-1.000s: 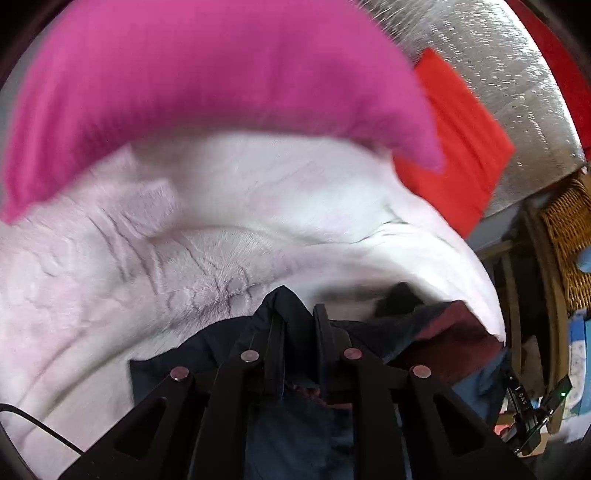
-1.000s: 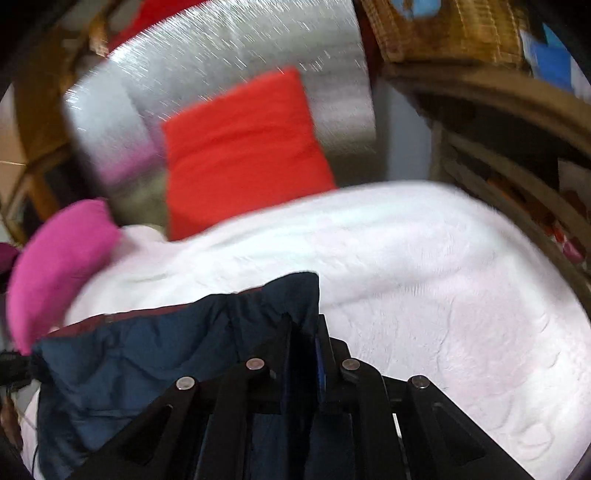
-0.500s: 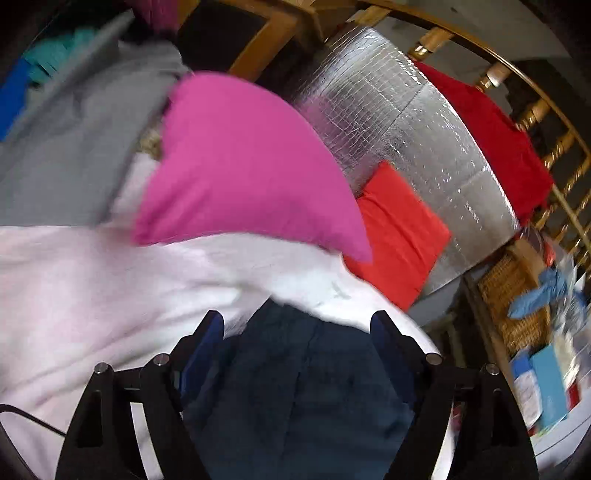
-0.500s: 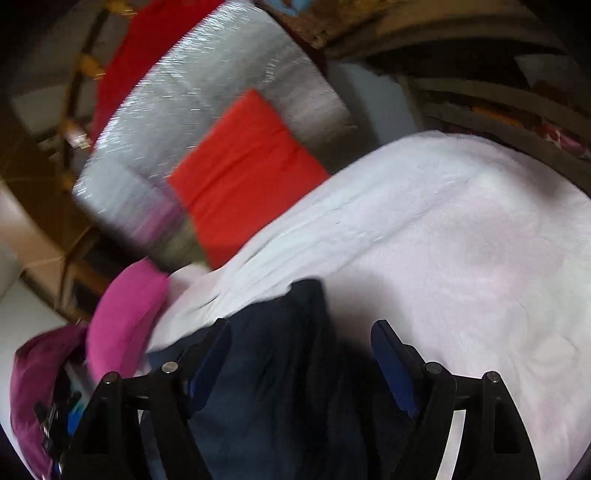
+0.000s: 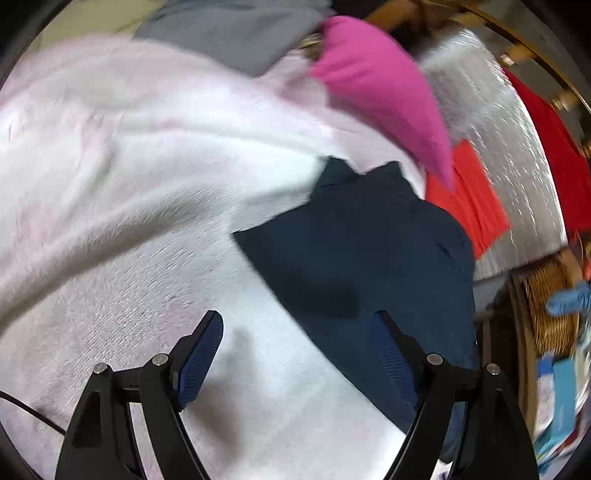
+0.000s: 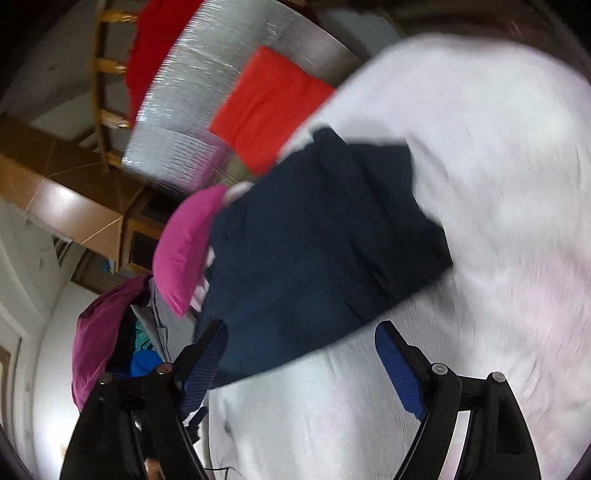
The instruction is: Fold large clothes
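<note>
— What is the place like, seen from your left hand's camera?

— A bed under a pale pink fleece blanket [image 5: 155,192], rumpled into soft ridges. At its far side lie a magenta pillow [image 5: 380,92] and some grey cloth [image 5: 240,33]; beyond them a silver quilted panel [image 5: 509,147] stands with an orange-red cushion [image 5: 476,199] against it, and a wicker basket [image 5: 550,306] sits off to the right.

— And the garment?

— The navy garment [image 5: 369,258] lies flat on the blanket in a folded block, its far edge near the pillow's tip. My left gripper [image 5: 299,358] stands wide, the jaws having just been opening, with nothing pinched. The left pad is over bare blanket; the right pad overlaps the garment's near edge in this view, though whether it touches I cannot tell.

— Now the right hand's camera?

— The same blanket [image 6: 480,184] fills the right side, and the view is tilted. The silver panel [image 6: 207,118] and orange-red cushion [image 6: 269,107] sit at the top, the magenta pillow [image 6: 184,251] to the left, with a heap of purple, grey and blue clothes [image 6: 103,332] below it.

— Where is the garment there?

— The navy garment [image 6: 314,251] spreads across the middle, on the blanket, its left edge beside the pillow. My right gripper [image 6: 301,360] gapes wide too — its jaws have just been opening — and grips nothing; the garment's near hem lies just beyond the left pad.
</note>
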